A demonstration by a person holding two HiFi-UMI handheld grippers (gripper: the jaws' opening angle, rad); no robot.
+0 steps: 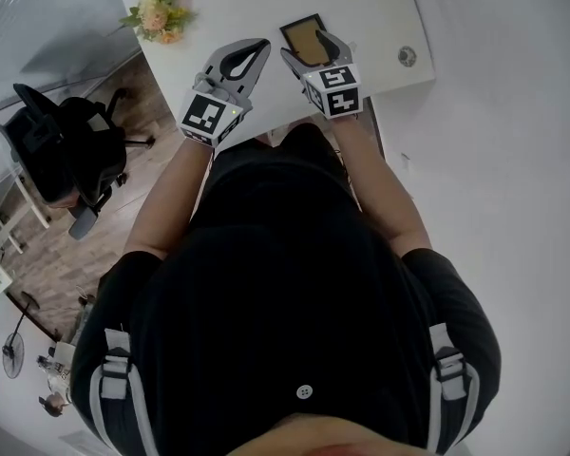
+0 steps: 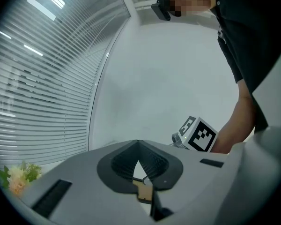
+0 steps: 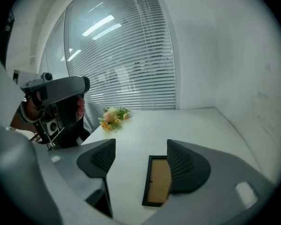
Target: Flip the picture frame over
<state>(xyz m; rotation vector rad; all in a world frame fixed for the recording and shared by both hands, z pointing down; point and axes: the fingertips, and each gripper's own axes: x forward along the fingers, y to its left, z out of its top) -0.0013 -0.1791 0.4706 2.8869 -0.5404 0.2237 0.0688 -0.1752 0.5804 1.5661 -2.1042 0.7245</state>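
Head view: the picture frame (image 1: 304,38) lies flat on the desk (image 1: 380,8), brown side up. Its long axis runs away from the person, and the right gripper (image 1: 313,50) is above it.

Left gripper view: the left gripper (image 2: 139,144) has its jaws together at the tips, clamping nothing.

Right gripper view: only here do the jaws show wide apart, with the frame partly behind the right one and not gripped.

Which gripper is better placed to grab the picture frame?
Right: the right gripper is open above the picture frame, one jaw overlapping its edge; the left gripper is shut and beside it.
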